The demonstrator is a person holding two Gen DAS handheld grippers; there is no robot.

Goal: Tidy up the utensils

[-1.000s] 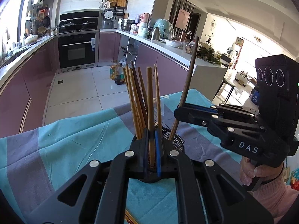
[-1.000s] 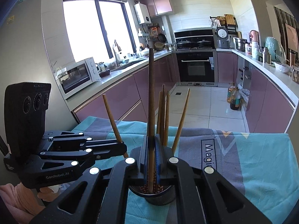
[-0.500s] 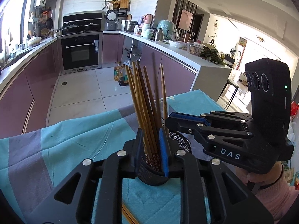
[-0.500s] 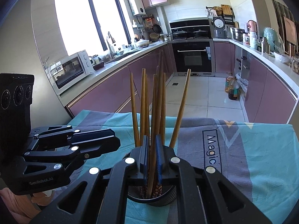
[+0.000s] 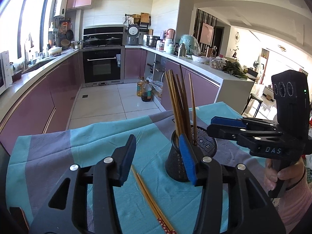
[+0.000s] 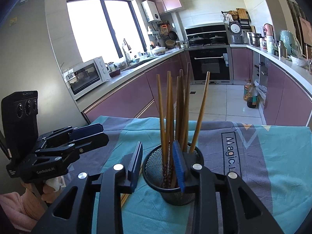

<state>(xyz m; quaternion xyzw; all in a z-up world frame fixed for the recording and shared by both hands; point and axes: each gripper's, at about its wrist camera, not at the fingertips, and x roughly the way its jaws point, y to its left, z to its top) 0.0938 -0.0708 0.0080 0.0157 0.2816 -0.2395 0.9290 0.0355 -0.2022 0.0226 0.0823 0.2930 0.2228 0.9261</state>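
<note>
The pair of chopsticks lying on the desk runs off the bottom edge of the left view; in the right view only a sliver of it shows behind the right tongs. The lower ends of the chopsticks in the mesh cup blur behind its mesh. The cup's near wall is covered by a blue pad in both views. The person holding the left tongs is cut off at a pink sleeve.

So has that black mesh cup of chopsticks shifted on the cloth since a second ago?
Cannot tell. The mesh cup sits by the same cloth lettering; it appears further right only because the cameras moved.
</note>
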